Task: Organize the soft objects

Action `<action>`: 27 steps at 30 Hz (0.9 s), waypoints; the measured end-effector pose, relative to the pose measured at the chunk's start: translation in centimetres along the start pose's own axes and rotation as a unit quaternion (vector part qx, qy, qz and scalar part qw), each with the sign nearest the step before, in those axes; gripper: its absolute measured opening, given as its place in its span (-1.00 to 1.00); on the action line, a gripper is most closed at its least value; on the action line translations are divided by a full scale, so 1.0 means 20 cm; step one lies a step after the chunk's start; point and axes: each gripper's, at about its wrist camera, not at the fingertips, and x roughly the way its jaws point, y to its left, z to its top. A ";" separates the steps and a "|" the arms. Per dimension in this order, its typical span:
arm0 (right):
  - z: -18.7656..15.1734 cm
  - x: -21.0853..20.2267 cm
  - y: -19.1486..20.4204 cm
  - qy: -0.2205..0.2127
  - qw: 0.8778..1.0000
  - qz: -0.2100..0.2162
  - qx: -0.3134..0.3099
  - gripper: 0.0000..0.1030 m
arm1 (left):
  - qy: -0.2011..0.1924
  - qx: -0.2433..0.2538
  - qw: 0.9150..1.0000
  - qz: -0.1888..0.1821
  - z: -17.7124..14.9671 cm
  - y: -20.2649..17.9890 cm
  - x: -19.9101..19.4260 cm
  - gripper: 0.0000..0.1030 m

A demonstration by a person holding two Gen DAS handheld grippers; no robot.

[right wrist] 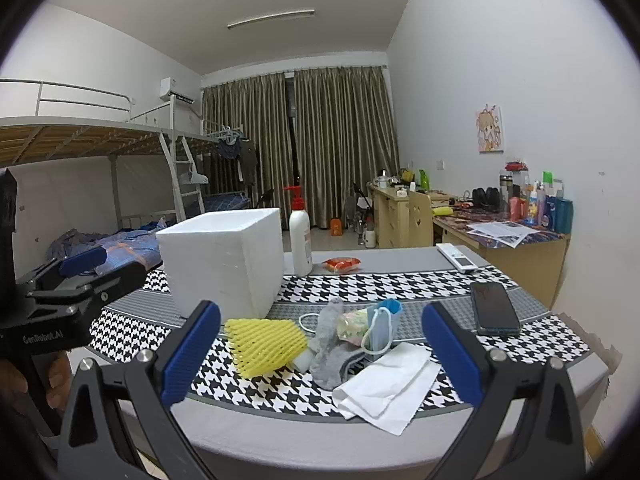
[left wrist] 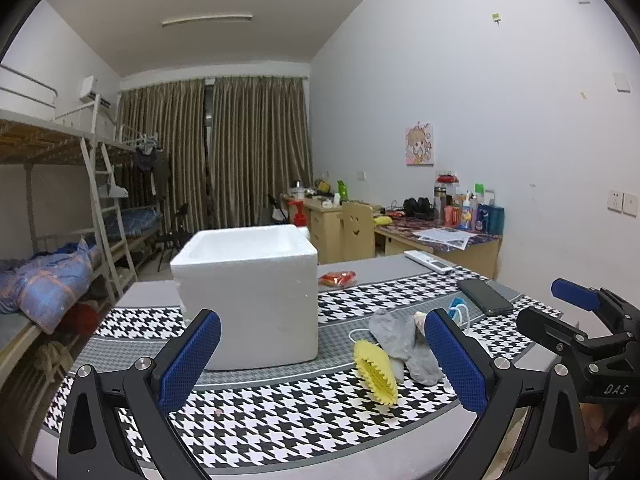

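We hold both tongs above the near edge of the worktop [right wrist: 280,440], which is covered with a houndstooth cloth. The left tongs [left wrist: 322,354] stand wide open with nothing between the blue pads, and the right tongs [right wrist: 320,350] are spread just as wide and also empty.

The soft things lie in a loose heap near the front edge: a yellow foam net [right wrist: 264,342], a grey sock [right wrist: 330,354] touching it, a blue face mask [right wrist: 382,322] leaning on a small crumpled packet [right wrist: 352,324], and a white tissue [right wrist: 388,386] closest to the rim. The white foam box [right wrist: 224,258] stands open-topped to the left of the heap, just behind the net, with a strip of bare cloth between it and the front edge.

To the right of the heap a dark phone [right wrist: 494,308] lies near the right edge, apart from the mask. Behind the box stand a white pump bottle [right wrist: 300,240] and a red snack packet [right wrist: 342,265], and a white remote [right wrist: 456,257] lies at the far right corner. The cloth in front of the box and the far middle of the worktop are free.
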 end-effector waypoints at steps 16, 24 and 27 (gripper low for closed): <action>-0.01 0.11 -0.07 0.028 0.999 -0.016 0.011 0.98 | 0.039 0.007 0.999 -0.023 -0.02 -0.05 0.15 0.98; -0.03 0.18 -0.11 0.045 0.999 -0.025 0.015 0.98 | 0.062 0.009 0.997 -0.032 -0.03 -0.06 0.24 0.98; -0.05 0.21 -0.13 0.056 0.998 -0.030 0.018 0.98 | 0.077 0.012 0.996 -0.040 -0.05 -0.07 0.29 0.98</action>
